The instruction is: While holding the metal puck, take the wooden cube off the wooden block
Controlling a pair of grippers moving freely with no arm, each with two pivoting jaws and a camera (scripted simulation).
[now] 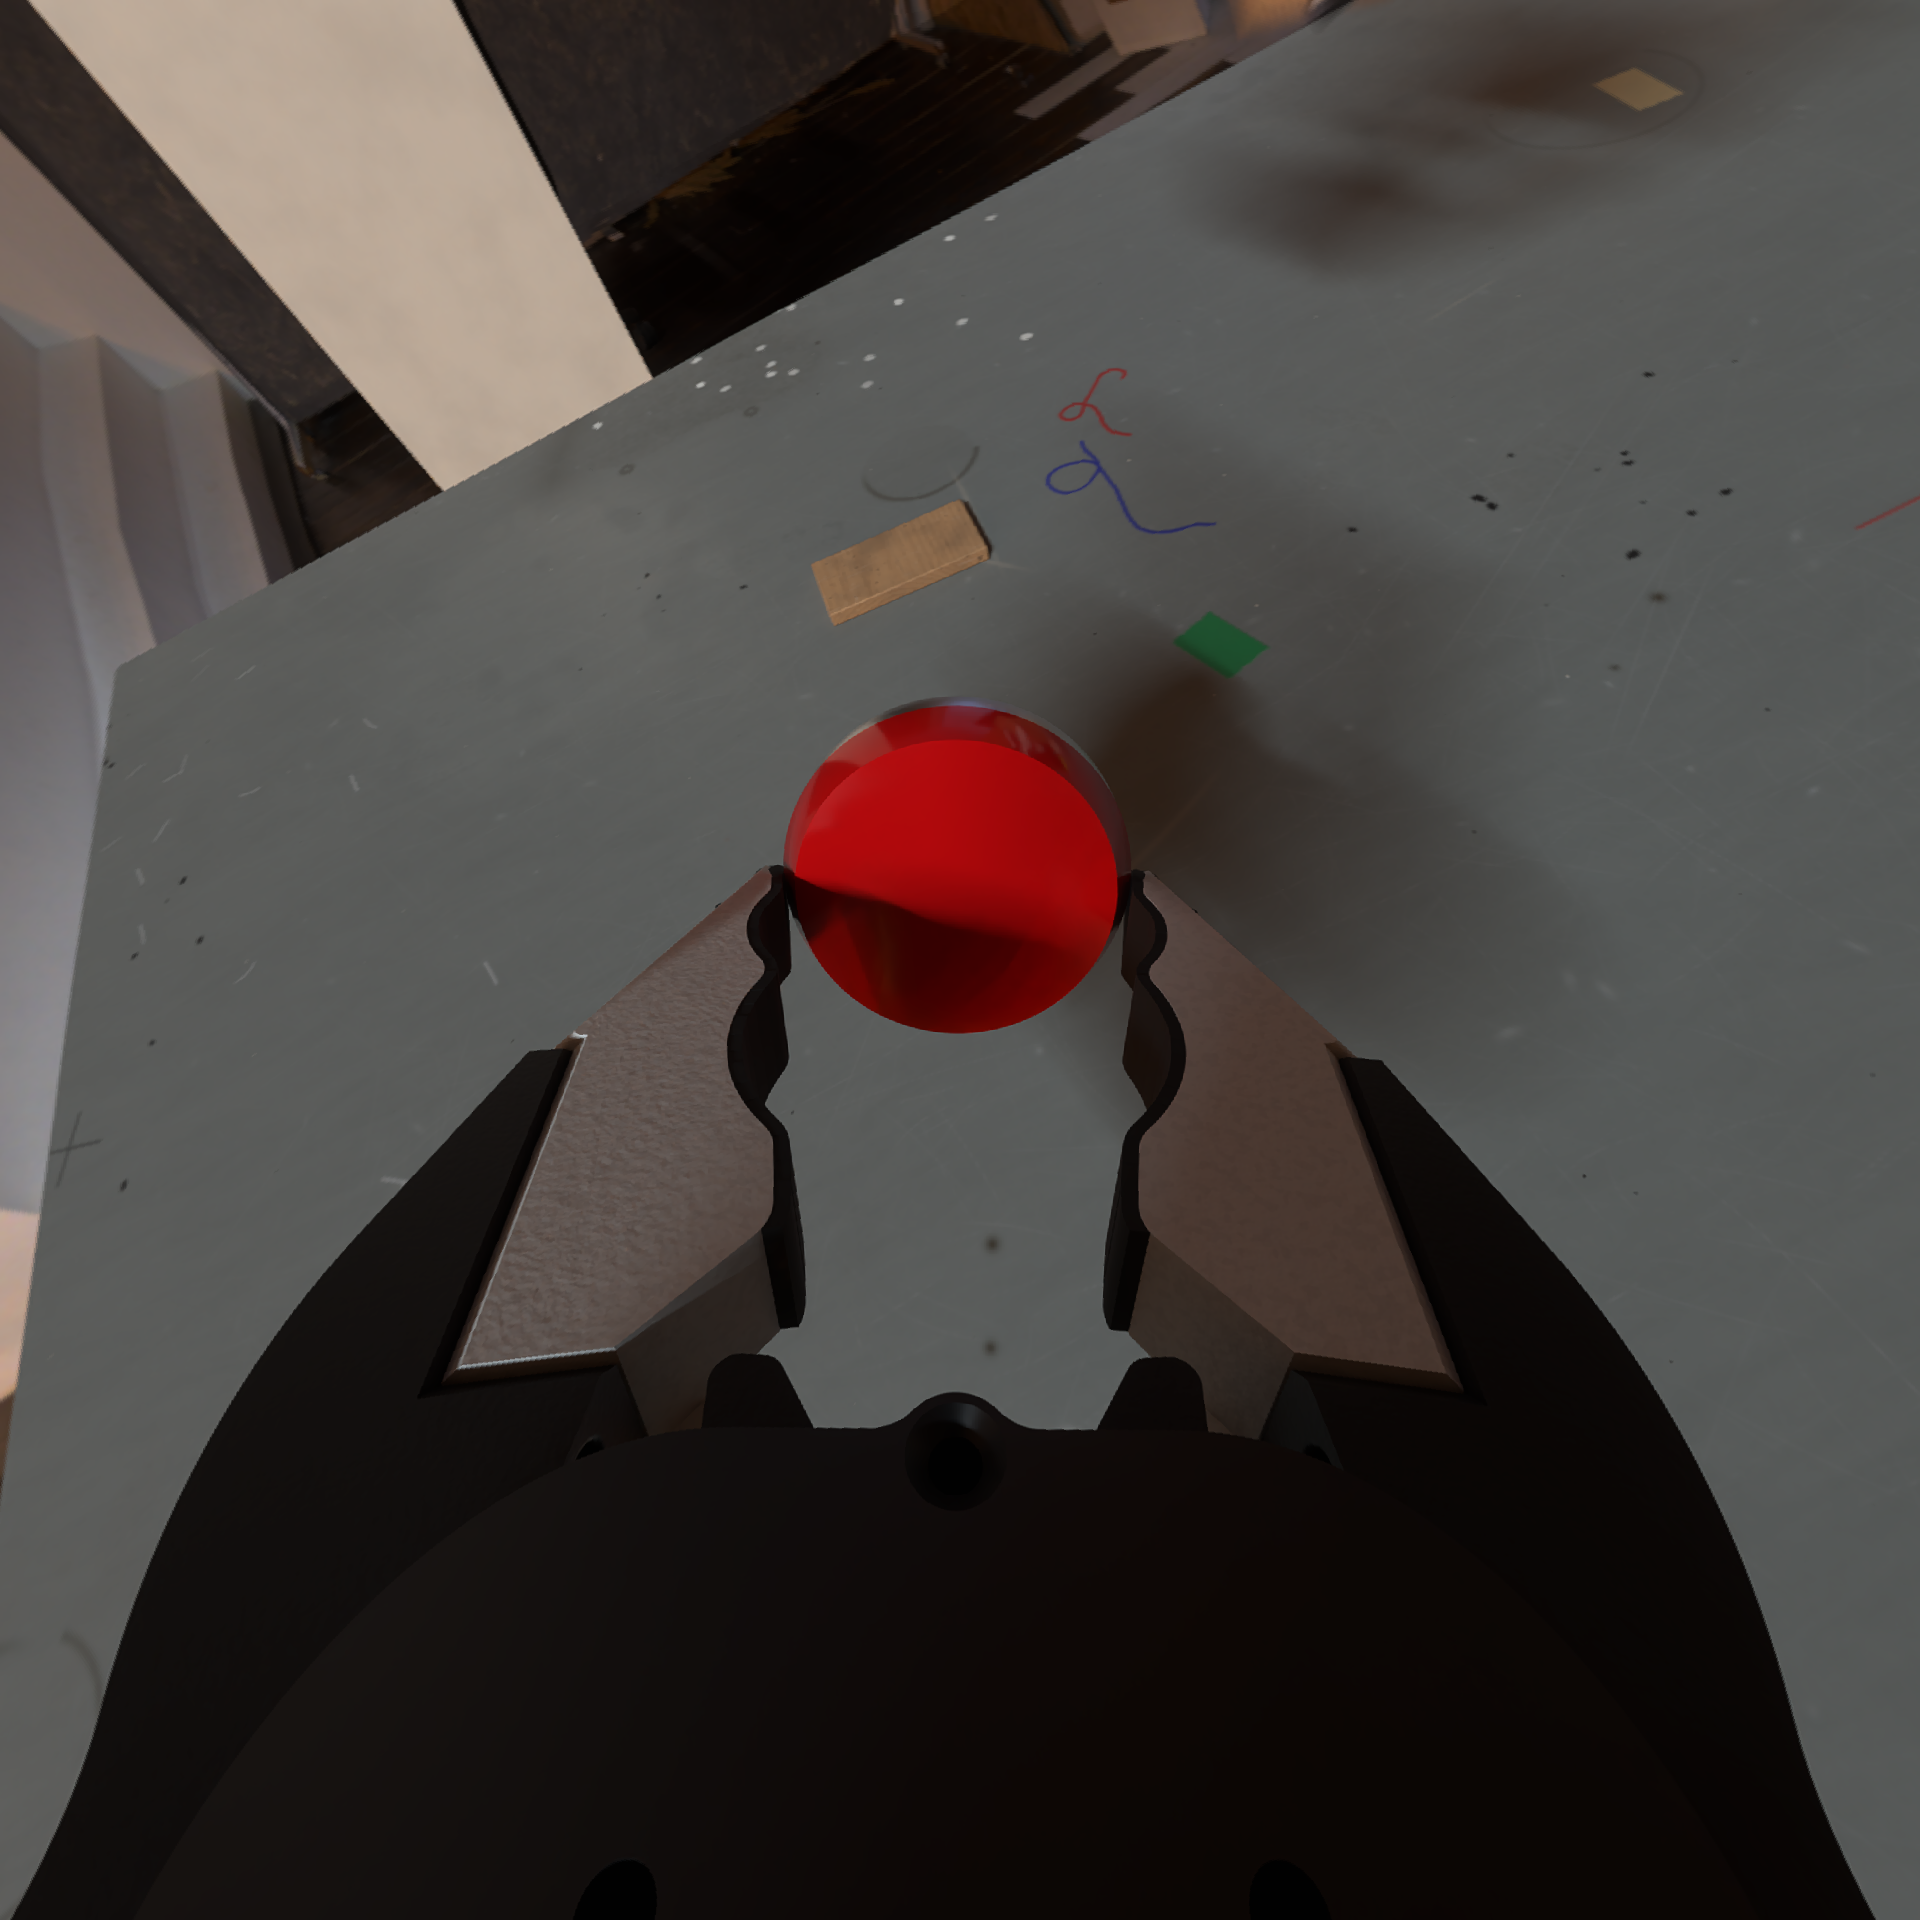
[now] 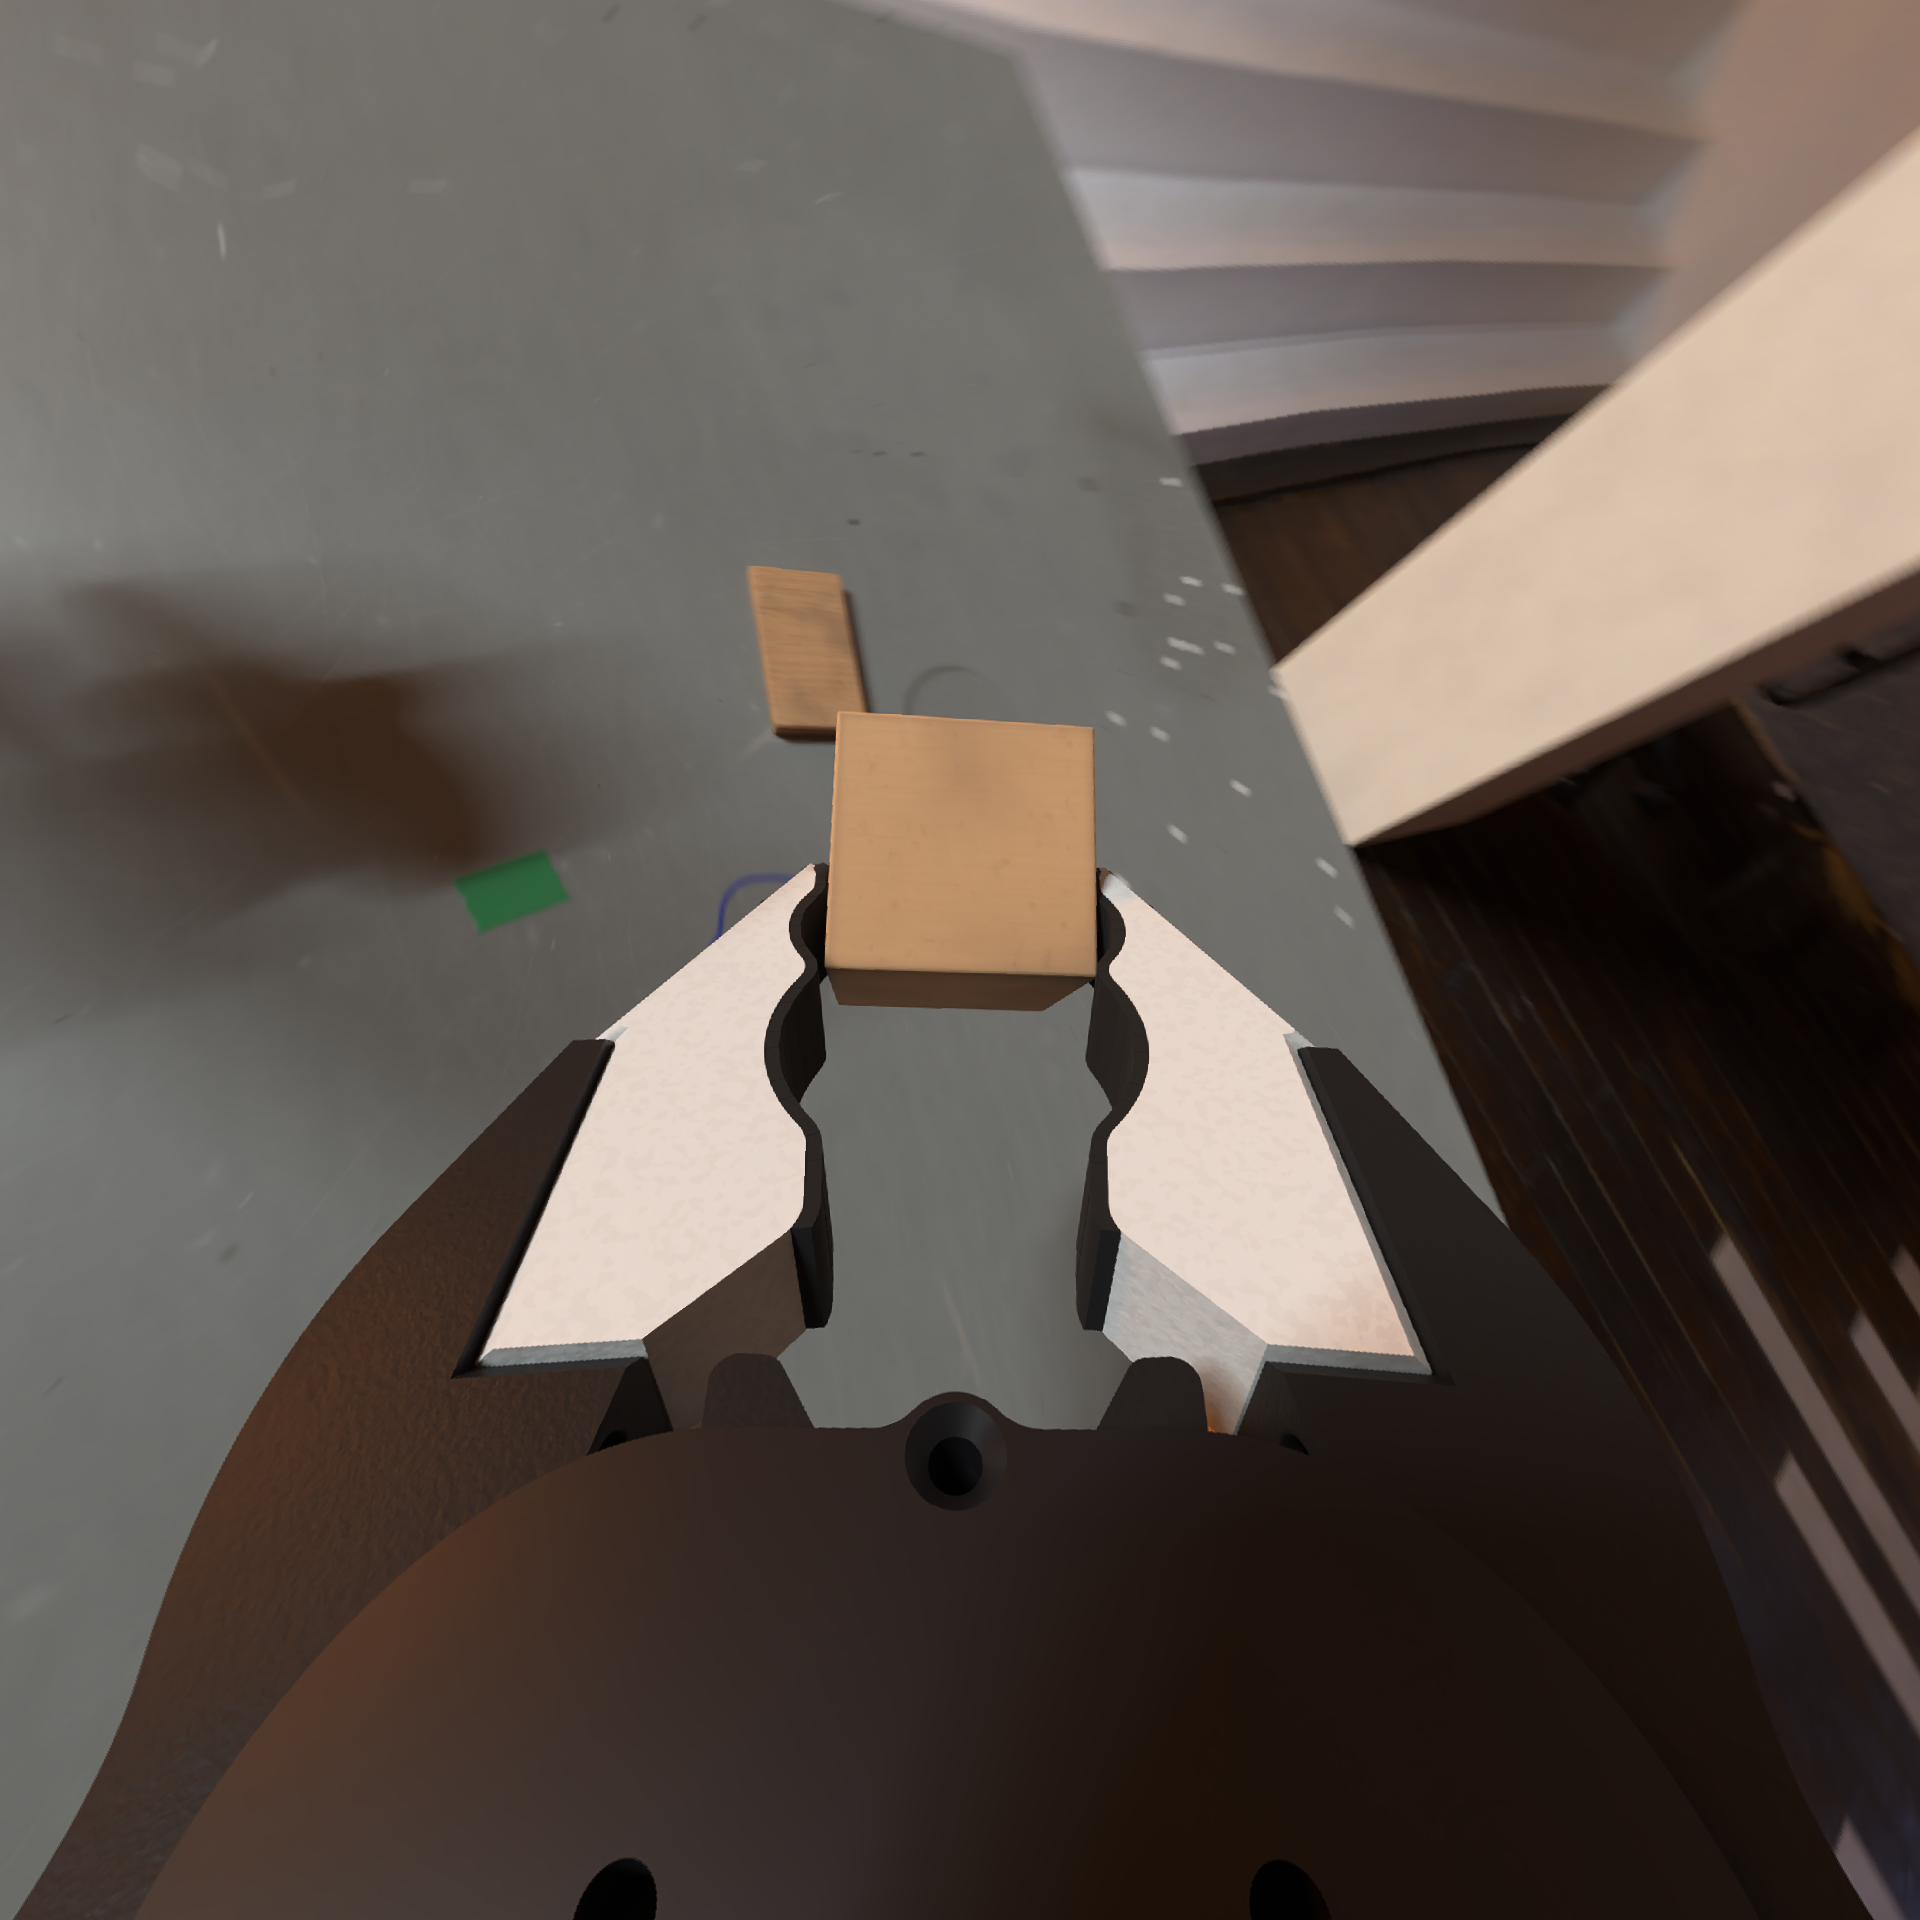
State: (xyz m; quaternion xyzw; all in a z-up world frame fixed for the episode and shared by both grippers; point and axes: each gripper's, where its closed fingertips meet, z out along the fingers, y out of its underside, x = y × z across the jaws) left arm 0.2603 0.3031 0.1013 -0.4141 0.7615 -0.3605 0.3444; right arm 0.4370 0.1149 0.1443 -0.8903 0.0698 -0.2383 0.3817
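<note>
While clamped between the fingertips of the right hand-held gripper [image 2: 961, 914], wooden cube [image 2: 961, 847] seen raised clear of the bench [image 2: 416, 416], apart from the wooden block [image 2: 805, 651] lying flat and bare toward the far edge. Metal puck [image 1: 954, 873], red-faced, pinched at its rim by the left hand-held gripper [image 1: 954, 894], also off the surface. Judged: lift-off done, set-down pending. Advised: keep both grips firm, lower the cube level onto open grey surface short of the block. Green patch [image 2: 511, 890] noted mid-bench. Bench edge close on the right in the right wrist view; ample room toward the middle.
</note>
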